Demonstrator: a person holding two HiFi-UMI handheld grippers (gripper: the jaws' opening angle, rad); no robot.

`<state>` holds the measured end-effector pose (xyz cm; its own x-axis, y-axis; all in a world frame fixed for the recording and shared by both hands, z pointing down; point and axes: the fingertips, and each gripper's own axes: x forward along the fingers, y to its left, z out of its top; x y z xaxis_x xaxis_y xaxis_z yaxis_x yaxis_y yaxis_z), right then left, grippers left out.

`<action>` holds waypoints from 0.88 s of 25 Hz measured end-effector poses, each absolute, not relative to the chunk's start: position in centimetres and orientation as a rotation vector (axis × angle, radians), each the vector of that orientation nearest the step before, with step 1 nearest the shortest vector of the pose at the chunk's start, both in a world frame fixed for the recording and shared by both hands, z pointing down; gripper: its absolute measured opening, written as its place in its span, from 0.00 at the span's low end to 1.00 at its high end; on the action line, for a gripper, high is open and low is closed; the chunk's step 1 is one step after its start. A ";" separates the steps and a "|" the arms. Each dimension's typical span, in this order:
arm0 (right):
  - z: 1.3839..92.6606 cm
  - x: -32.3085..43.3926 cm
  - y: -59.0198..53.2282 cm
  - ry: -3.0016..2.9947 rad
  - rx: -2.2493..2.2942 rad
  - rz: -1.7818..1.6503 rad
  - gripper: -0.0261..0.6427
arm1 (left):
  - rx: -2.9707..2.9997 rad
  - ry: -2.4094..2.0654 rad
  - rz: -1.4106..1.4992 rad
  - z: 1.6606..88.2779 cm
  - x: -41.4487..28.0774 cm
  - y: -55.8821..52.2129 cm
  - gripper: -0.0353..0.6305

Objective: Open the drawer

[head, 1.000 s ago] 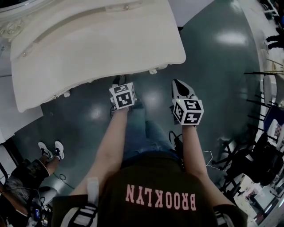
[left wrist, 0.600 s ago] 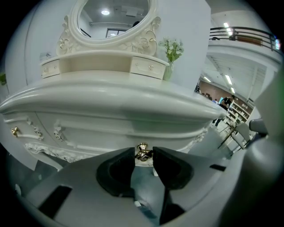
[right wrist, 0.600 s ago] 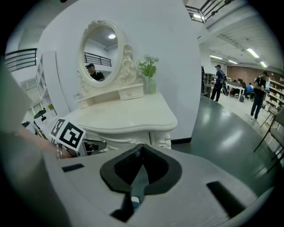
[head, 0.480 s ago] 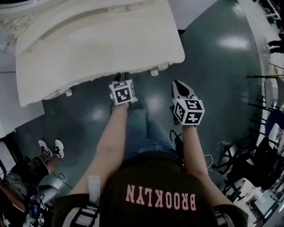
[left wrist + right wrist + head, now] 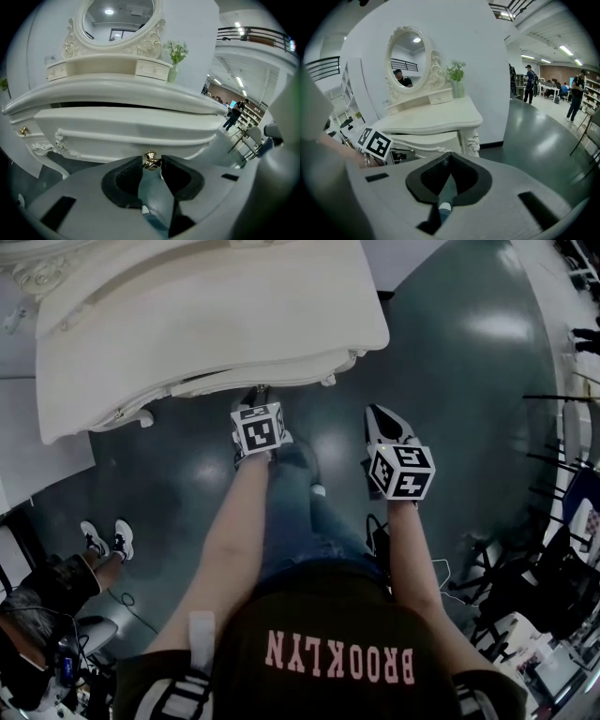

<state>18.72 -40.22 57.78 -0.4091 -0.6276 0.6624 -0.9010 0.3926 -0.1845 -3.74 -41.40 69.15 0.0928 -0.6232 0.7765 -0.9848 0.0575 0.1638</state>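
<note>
A white dressing table (image 5: 206,315) fills the top of the head view. Its wide drawer (image 5: 239,381) stands partly out from under the tabletop. In the left gripper view the drawer front (image 5: 126,133) shows a dark gap above it, and a small gold knob (image 5: 151,161) sits at its lower edge. My left gripper (image 5: 151,162) is shut on that knob, one pad pressing each side. My right gripper (image 5: 449,158) hangs to the right of the table (image 5: 436,117) over the floor, jaws shut on nothing. From above, the left gripper (image 5: 256,395) reaches under the table's edge and the right gripper (image 5: 380,415) stays apart.
An oval mirror (image 5: 117,18) and a vase of flowers (image 5: 174,61) stand on the table's back shelf. Someone's white sneakers (image 5: 103,542) are on the dark floor at left. Racks and cables (image 5: 553,577) crowd the right. People (image 5: 576,93) walk in the hall beyond.
The drawer front has slid out from under the tabletop. My left gripper has drawn back toward me with the knob in its jaws. The right gripper shifted slightly alongside.
</note>
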 end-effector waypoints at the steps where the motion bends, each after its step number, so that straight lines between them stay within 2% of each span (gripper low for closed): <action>1: 57.8 18.7 -39.8 -2.160 1.304 0.732 0.03 | 1.645 -1.609 0.634 69.2 -3.7 -41.0 0.23; 22: 55.5 20.5 -32.4 -2.214 1.277 0.650 0.03 | 1.646 -1.571 0.721 69.5 -1.4 -33.0 0.23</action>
<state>20.46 -32.40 55.53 -0.4359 -0.6434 0.6293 -0.8815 0.4464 -0.1541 -1.39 -32.96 69.48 0.0940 -0.5777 0.8108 -0.9914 0.0201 0.1292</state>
